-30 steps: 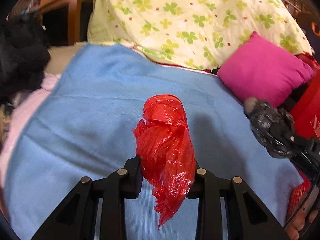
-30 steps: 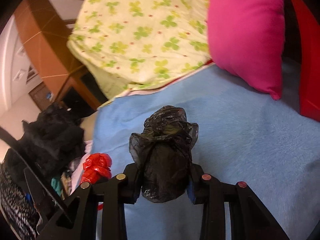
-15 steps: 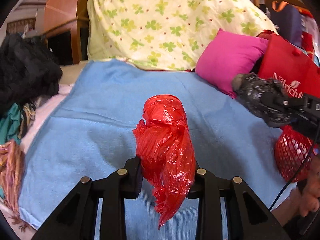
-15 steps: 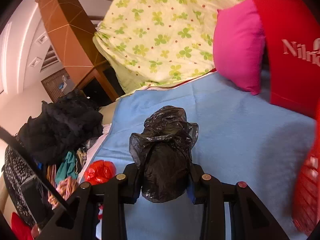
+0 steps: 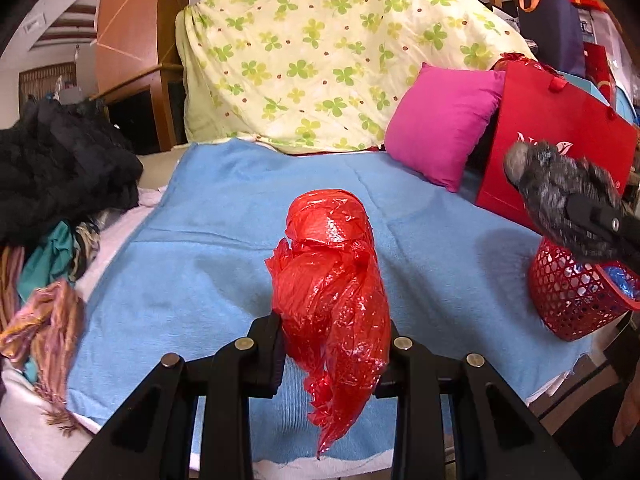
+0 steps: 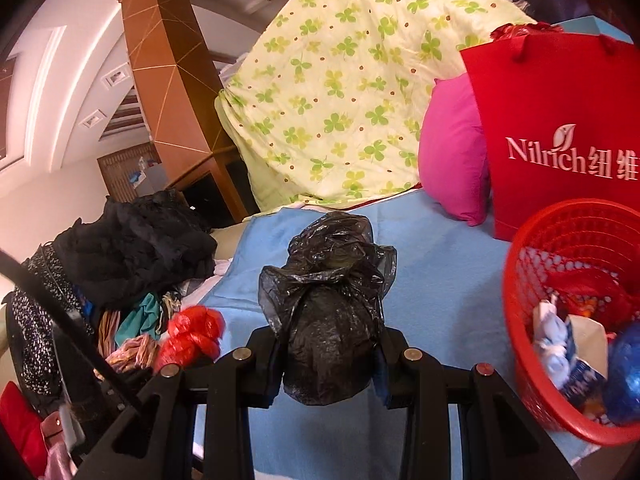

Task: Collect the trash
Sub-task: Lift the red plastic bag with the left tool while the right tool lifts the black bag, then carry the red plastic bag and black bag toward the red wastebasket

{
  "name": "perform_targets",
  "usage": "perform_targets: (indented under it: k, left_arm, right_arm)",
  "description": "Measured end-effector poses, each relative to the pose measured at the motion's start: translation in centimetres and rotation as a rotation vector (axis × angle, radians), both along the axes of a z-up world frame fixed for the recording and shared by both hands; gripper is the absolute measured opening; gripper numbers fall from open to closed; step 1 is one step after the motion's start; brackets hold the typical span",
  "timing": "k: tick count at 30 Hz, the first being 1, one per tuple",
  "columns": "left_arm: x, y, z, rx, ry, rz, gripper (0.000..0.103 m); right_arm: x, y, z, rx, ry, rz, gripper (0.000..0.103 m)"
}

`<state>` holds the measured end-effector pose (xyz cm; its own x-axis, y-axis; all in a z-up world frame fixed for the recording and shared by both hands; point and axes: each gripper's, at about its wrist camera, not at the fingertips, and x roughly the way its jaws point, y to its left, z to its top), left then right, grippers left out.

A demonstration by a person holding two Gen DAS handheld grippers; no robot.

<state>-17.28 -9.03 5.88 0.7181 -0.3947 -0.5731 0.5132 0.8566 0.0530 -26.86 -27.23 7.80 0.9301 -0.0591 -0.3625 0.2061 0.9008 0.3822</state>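
My left gripper (image 5: 334,344) is shut on a crumpled red plastic bag (image 5: 332,280), held above the blue blanket (image 5: 200,260). The right wrist view shows that red bag (image 6: 192,332) low on the left. My right gripper (image 6: 330,356) is shut on a crumpled black plastic bag (image 6: 332,312). From the left wrist view, the black bag (image 5: 560,200) hangs at the right, just above a red mesh basket (image 5: 560,292). The basket (image 6: 520,240) stands at the blanket's right edge, to the right of the right gripper, and holds several pieces of trash.
A red paper shopping bag (image 6: 560,120) stands behind the basket, with a pink pillow (image 6: 452,152) beside it. A clover-print quilt (image 5: 328,52) is heaped at the back. Dark clothes (image 5: 60,168) and scarves are piled along the left side.
Both grippers have drawn back from the quilt and swung toward the right, still gripping their bags. The red basket and the red shopping bag have come into view.
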Motion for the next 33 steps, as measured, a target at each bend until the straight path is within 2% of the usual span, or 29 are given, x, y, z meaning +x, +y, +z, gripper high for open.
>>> perform_targets:
  k: [7, 15, 33]
  left_arm:
    - [-2.3, 0.1, 1.9, 0.028, -0.044, 0.045, 0.033]
    - [-2.9, -0.4, 3.0, 0.049, -0.072, 0.085, 0.033]
    - [-5.0, -2.0, 4.8, 0.071, -0.150, 0.077, 0.034]
  right_arm:
    - [-1.4, 0.4, 0.3, -0.026, -0.022, 0.001, 0.038]
    - [-1.7, 0.8, 0.3, -0.057, -0.033, 0.000, 0.038]
    - [-3.4, 0.4, 0.6, -0.047, -0.081, -0.009, 0.038]
